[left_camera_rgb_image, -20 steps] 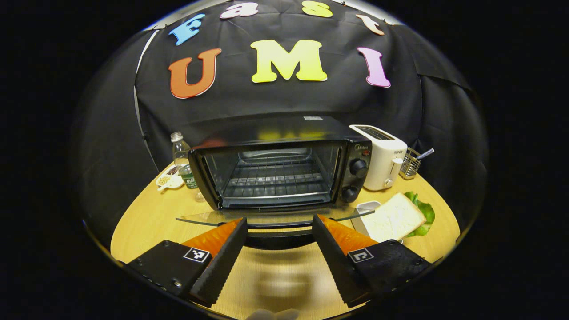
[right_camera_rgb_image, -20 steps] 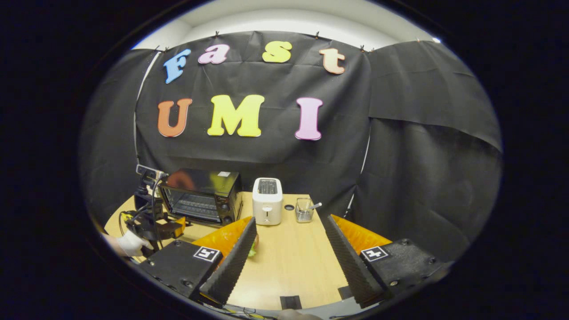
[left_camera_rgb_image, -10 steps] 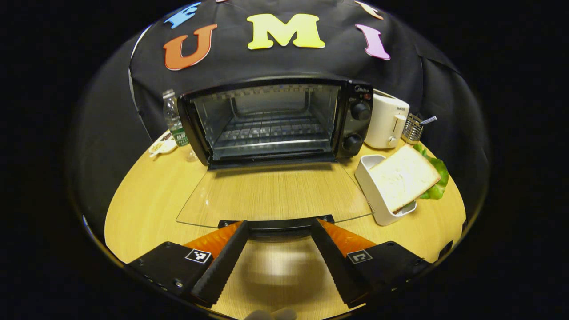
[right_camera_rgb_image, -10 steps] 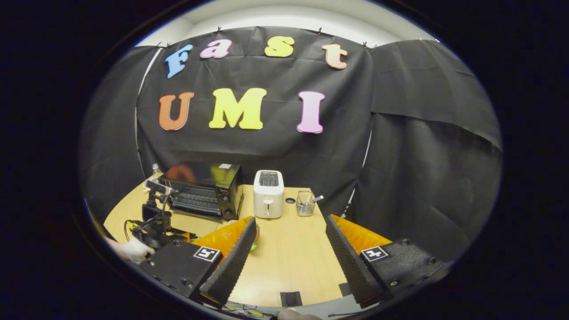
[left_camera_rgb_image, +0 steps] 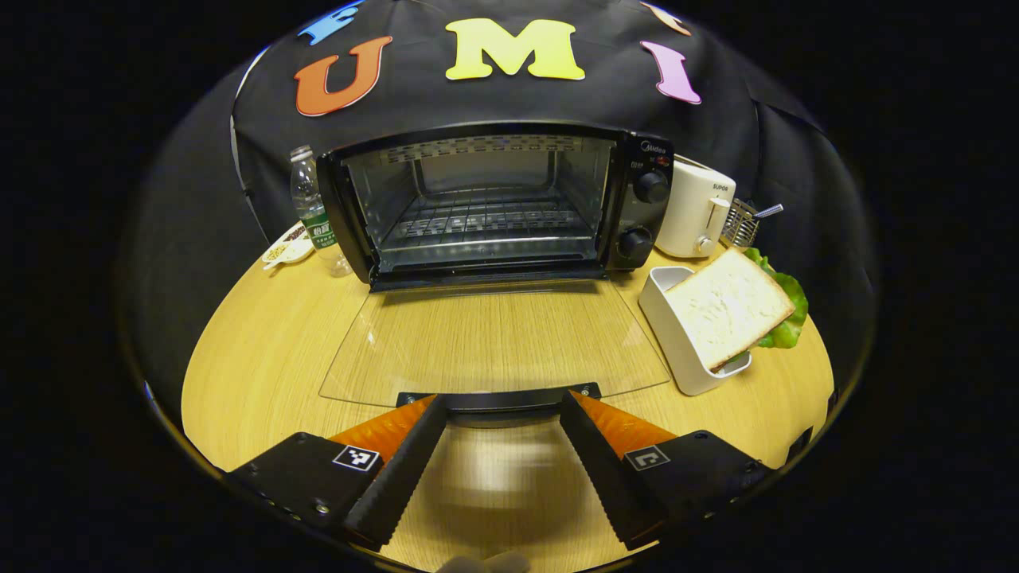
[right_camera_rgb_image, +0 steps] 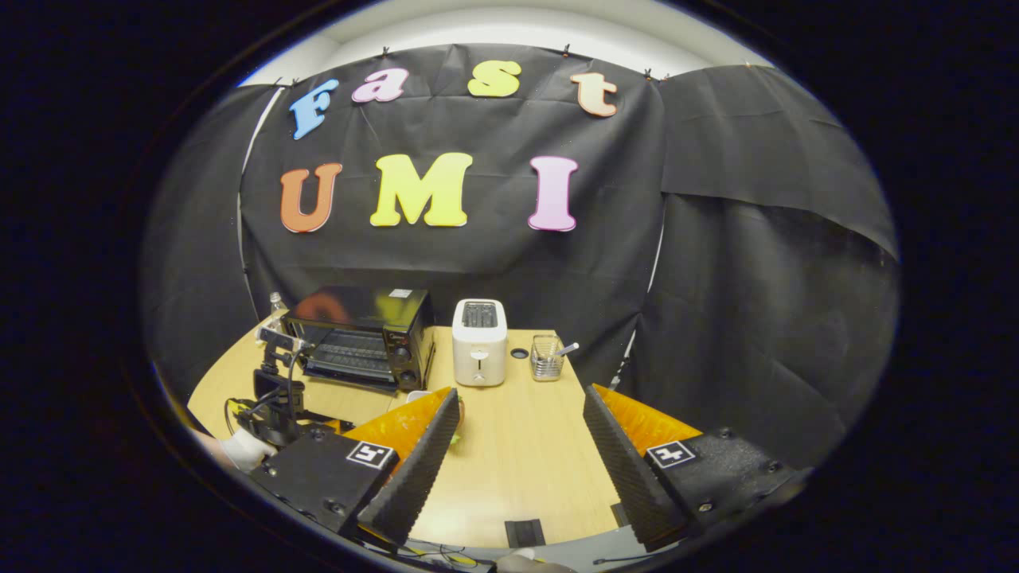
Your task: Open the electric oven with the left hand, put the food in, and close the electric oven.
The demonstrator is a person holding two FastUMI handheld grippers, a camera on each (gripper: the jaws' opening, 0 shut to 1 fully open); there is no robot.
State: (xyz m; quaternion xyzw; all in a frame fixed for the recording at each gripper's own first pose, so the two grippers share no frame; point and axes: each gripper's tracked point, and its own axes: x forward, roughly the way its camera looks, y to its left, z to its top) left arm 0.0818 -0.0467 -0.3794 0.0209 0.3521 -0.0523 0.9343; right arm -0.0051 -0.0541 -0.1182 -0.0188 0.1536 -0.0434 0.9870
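The black electric oven (left_camera_rgb_image: 493,199) stands at the back of the table with its glass door (left_camera_rgb_image: 493,342) folded down flat and its wire rack bare. My left gripper (left_camera_rgb_image: 500,406) is open at the door's front edge, its fingers on either side of the middle of the dark handle (left_camera_rgb_image: 497,400). A slice of white bread (left_camera_rgb_image: 728,306) leans on a white container (left_camera_rgb_image: 677,334) to the right of the door, with lettuce (left_camera_rgb_image: 784,318) behind it. My right gripper (right_camera_rgb_image: 521,398) hangs open over the wooden table (right_camera_rgb_image: 517,469), holding nothing, to the right of the oven (right_camera_rgb_image: 362,334).
A white toaster (left_camera_rgb_image: 696,211) and a wire basket (left_camera_rgb_image: 740,227) stand right of the oven. A water bottle (left_camera_rgb_image: 314,215) and a small dish (left_camera_rgb_image: 286,248) stand on its left. In the right gripper view a gloved hand (right_camera_rgb_image: 243,450) holds the left gripper.
The oven door has swung down from part-open to flat on the table, with my left gripper following its handle down. My right gripper has hardly moved.
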